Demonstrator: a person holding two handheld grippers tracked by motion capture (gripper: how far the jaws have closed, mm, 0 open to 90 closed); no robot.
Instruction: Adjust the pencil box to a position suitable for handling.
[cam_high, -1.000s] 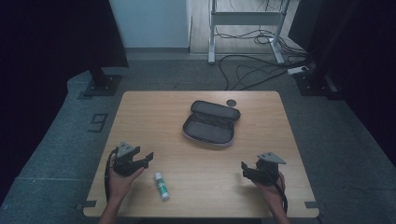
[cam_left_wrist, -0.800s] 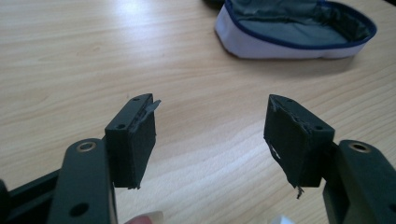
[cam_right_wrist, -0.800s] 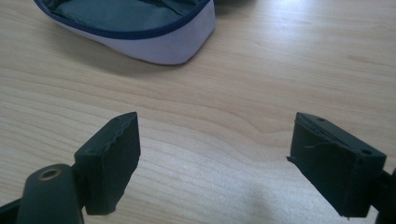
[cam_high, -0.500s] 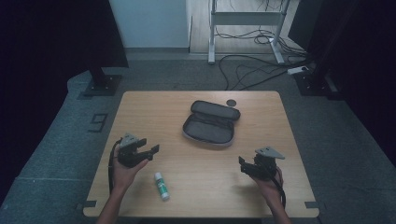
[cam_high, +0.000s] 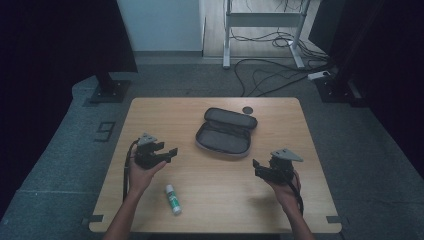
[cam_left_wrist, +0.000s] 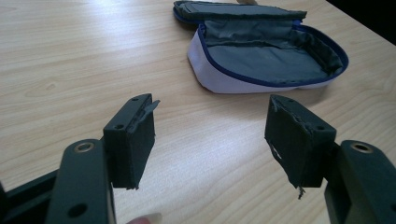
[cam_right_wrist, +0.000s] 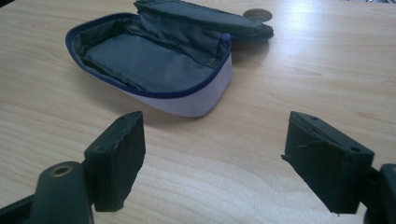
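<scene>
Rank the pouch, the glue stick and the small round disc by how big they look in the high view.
1. pouch, lying open, by far the largest.
2. glue stick, much smaller.
3. disc, smallest, though it lies farther from the camera than the glue stick, so the gap between these two is less sure.

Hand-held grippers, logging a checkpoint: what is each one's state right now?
Left hand-held gripper: open, holding nothing.
Right hand-held gripper: open, jaws just been closing slightly, nothing between them.
</scene>
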